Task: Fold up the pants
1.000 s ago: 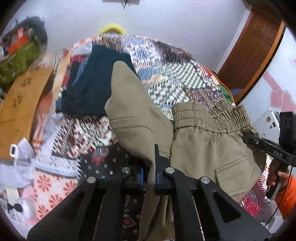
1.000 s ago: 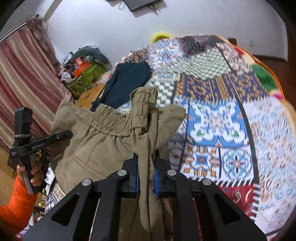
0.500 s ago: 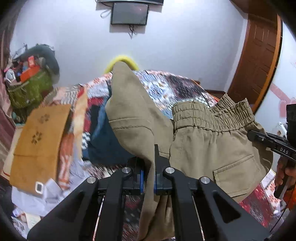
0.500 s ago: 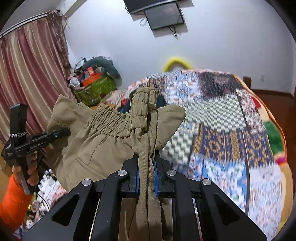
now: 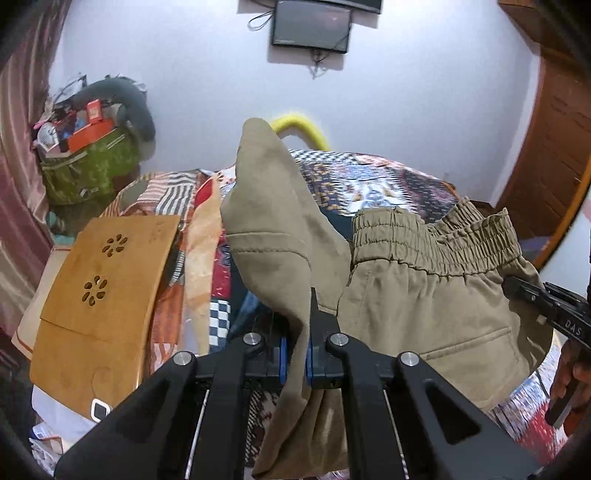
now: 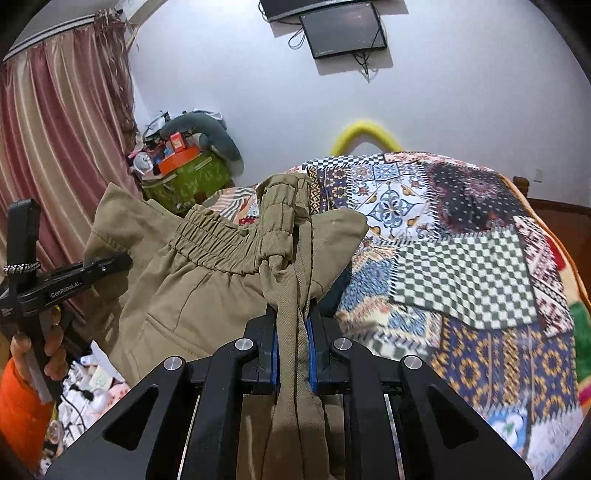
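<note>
The khaki pants point(image 5: 436, 299) with an elastic waistband hang in the air above the bed, stretched between my two grippers. My left gripper point(image 5: 295, 354) is shut on one corner of the waist, the cloth standing up in a peak above the pads. My right gripper point(image 6: 291, 354) is shut on the other bunched end of the waistband point(image 6: 284, 218). The right gripper shows at the right edge of the left wrist view point(image 5: 546, 306). The left gripper shows at the left of the right wrist view point(image 6: 74, 280). The legs hang below, out of sight.
A patchwork quilt point(image 6: 461, 258) covers the bed. A dark blue garment point(image 5: 332, 218) lies on it behind the pants. A tan wooden board point(image 5: 99, 291) leans at the bed's left side. A green bag point(image 6: 184, 181) with clutter, a curtain point(image 6: 55, 147) and a wall screen point(image 6: 343, 29) stand beyond.
Both grippers have lifted the pants and tilted upward. The view has swung from the bed top to the far wall and screen. The grips are unchanged.
</note>
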Action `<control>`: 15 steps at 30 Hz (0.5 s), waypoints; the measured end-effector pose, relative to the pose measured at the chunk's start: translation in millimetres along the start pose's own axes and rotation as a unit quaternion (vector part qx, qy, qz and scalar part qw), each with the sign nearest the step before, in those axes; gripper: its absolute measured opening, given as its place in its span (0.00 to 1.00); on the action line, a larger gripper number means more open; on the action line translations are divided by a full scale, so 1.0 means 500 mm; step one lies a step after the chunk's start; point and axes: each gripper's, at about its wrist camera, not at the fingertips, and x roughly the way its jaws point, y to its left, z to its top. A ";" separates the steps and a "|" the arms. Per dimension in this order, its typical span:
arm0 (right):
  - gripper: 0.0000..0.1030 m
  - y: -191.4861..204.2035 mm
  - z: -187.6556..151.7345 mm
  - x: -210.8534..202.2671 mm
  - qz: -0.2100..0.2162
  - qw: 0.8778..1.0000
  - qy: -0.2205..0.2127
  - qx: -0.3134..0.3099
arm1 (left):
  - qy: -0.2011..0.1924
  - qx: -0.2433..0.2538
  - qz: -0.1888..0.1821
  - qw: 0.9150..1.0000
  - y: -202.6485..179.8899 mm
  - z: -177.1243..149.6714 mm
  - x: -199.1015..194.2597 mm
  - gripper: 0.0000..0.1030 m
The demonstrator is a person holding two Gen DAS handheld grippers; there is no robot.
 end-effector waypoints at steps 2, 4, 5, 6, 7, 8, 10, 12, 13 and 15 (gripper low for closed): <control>0.10 0.005 0.009 0.038 -0.003 1.000 0.007 -0.003 | 0.005 -0.004 0.011 1.000 0.013 0.005 0.033 0.06; 0.10 0.008 0.015 0.073 -0.005 1.000 0.013 -0.004 | 0.012 -0.007 0.020 1.000 0.024 0.005 0.067 0.06; 0.10 0.010 0.016 0.092 -0.008 1.000 0.016 -0.005 | 0.018 -0.007 0.025 1.000 0.028 0.003 0.086 0.06; 0.10 0.009 0.016 0.109 -0.010 1.000 0.018 -0.007 | 0.023 -0.007 0.029 0.999 0.032 0.000 0.106 0.06; 0.10 0.009 0.014 0.128 -0.012 1.000 0.024 -0.008 | 0.028 -0.006 0.034 0.999 0.035 -0.004 0.126 0.06; 0.10 0.007 0.009 0.145 -0.014 0.999 0.029 -0.009 | 0.033 -0.005 0.039 0.999 0.038 -0.011 0.144 0.06; 0.10 0.005 -0.002 0.172 -0.016 0.999 0.037 -0.015 | 0.044 -0.008 0.044 0.998 0.043 -0.024 0.175 0.06; 0.10 0.001 -0.022 0.201 -0.020 0.998 0.048 -0.019 | 0.066 -0.017 0.054 0.996 0.053 -0.040 0.216 0.06; 0.10 -0.004 -0.030 0.209 -0.018 0.998 0.054 -0.016 | 0.078 -0.021 0.059 0.995 0.059 -0.049 0.235 0.06; 0.10 -0.015 -0.048 0.229 -0.017 0.997 0.074 -0.007 | 0.094 -0.018 0.074 0.993 0.065 -0.068 0.266 0.07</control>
